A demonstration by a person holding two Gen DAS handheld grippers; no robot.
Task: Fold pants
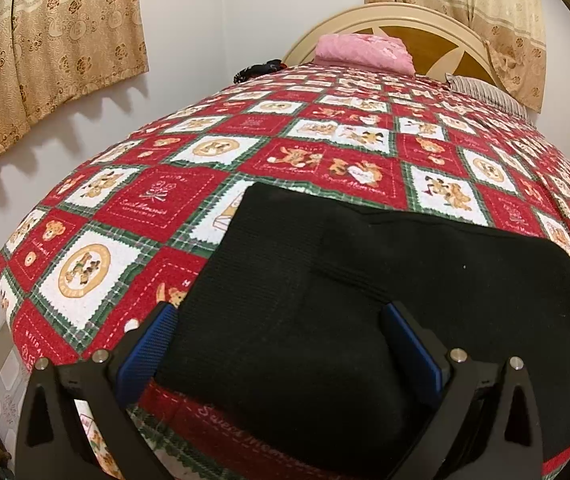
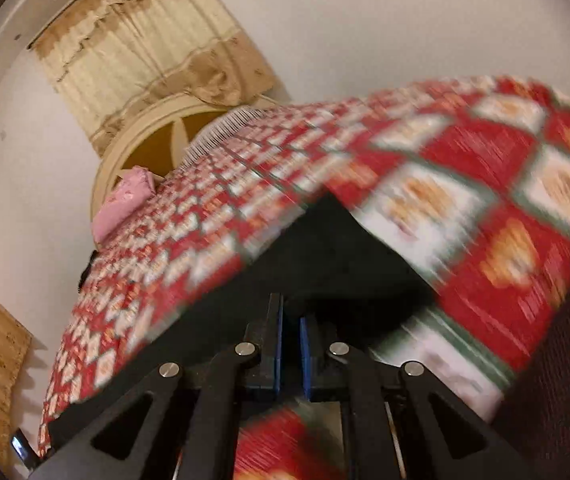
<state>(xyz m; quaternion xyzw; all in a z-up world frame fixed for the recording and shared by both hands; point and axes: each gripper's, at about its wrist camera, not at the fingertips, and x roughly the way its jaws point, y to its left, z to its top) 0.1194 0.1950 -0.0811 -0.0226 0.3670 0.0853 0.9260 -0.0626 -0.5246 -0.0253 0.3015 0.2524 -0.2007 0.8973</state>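
The black pants (image 1: 365,280) lie folded on the bed, on top of a red, white and green patchwork bedspread (image 1: 213,148) printed with teddy bears. They sit at the near end of the bed, well away from the headboard (image 1: 437,40).

Left gripper (image 1: 281,356): its jaws stand wide apart, one blue pad on each side of the near corner of the pants. The left pad (image 1: 149,348) lies just beside the edge of the cloth over the bedspread; the right pad (image 1: 413,352) sits over the black cloth. Neither pad visibly presses on the cloth.

Right gripper (image 2: 291,344): its jaws are drawn close together, with only a narrow slit between the blue pads. Black cloth of the pants (image 2: 325,264) lies directly ahead of the tips and reaches down to them; the view is motion-blurred, but the jaws appear clamped on a thin edge of that cloth. This view is tilted, with the bed running diagonally across it.

Surroundings: a folded pink cloth (image 1: 365,50) rests at the head of the bed against the headboard. A striped pillow (image 1: 485,92) lies at the far right corner. Beige patterned curtains (image 1: 53,40) hang on the white wall to the left, and more hang behind the headboard. A small dark item (image 1: 259,70) sits at the far left edge of the bed; it is too small to identify.
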